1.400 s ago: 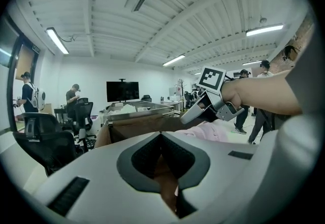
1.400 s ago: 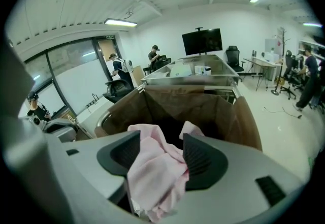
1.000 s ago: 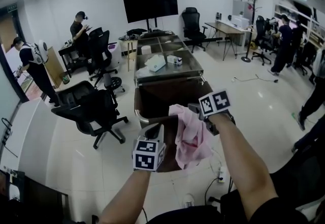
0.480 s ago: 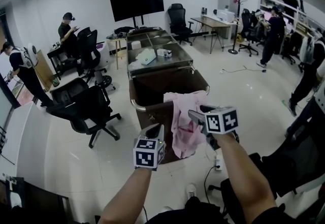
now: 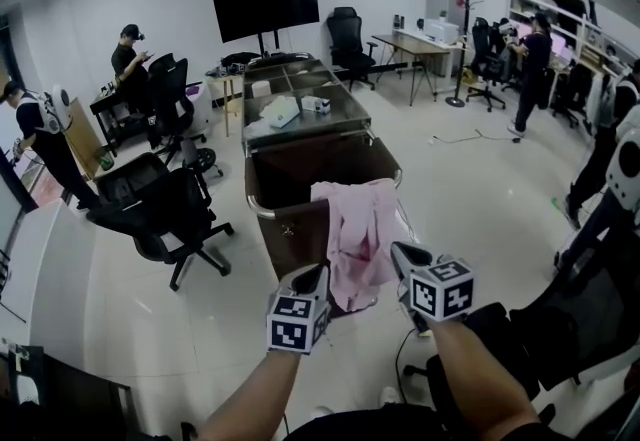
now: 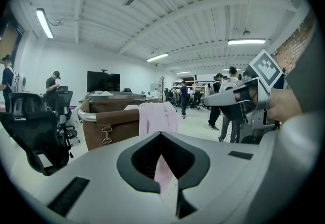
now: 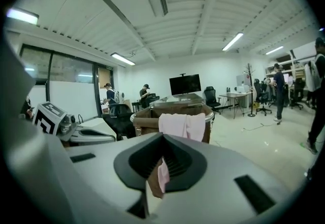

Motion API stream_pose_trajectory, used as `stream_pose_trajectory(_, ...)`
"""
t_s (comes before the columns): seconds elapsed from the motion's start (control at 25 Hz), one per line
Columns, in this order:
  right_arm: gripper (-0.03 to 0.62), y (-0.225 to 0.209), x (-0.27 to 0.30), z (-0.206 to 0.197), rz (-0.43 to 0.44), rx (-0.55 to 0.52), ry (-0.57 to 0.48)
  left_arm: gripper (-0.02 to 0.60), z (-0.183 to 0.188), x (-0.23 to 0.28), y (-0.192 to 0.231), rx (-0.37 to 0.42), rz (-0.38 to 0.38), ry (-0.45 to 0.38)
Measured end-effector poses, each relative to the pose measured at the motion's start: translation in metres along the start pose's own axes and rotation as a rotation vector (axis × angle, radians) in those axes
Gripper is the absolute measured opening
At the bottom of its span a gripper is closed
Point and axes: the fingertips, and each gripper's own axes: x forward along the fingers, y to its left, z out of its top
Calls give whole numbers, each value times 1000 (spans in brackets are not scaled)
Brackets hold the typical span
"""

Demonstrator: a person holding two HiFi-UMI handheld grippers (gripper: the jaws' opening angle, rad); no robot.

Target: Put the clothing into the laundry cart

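The pink garment (image 5: pixel 355 229) hangs over the near rim of the brown laundry cart (image 5: pixel 262 211), its lower part down the outside wall. In the left gripper view the garment (image 6: pixel 157 116) and cart (image 6: pixel 109 124) stand a short way ahead, as in the right gripper view, garment (image 7: pixel 184 125) on cart (image 7: pixel 144 119). My right gripper (image 5: pixel 401 255) sits just right of the cloth's lower edge; its jaws have just been closing with nothing between them and are shut. My left gripper (image 5: pixel 316 275) is below the cloth, shut and empty.
A glass-topped table (image 5: pixel 300 114) with small boxes stands behind the cart. Black office chairs (image 5: pixel 160 214) are to the left, another dark chair (image 5: pixel 590 319) at my right. Cables and a power strip (image 5: pixel 405 369) lie on the floor. Several people stand around the room.
The garment has left the right gripper and now rests on the cart's rim. Both grippers have drawn back toward me, the right one down and to the right.
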Motion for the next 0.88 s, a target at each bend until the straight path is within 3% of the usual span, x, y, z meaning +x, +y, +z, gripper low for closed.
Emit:
stream_pose_trajectory(0.24, 3, -11, -5, -18, 44, -6, 46, -2, 7, 8, -11, -38, 29, -42)
stream_pose_trajectory(0.6, 3, -19, -1, -70, 124, 3, 156, -2, -18, 18, -30, -46, 74, 13)
stream_pose_trajectory(0.88, 5, -18, 1, -77, 167, 0, 173, -2, -31, 20, -36, -48, 85, 47)
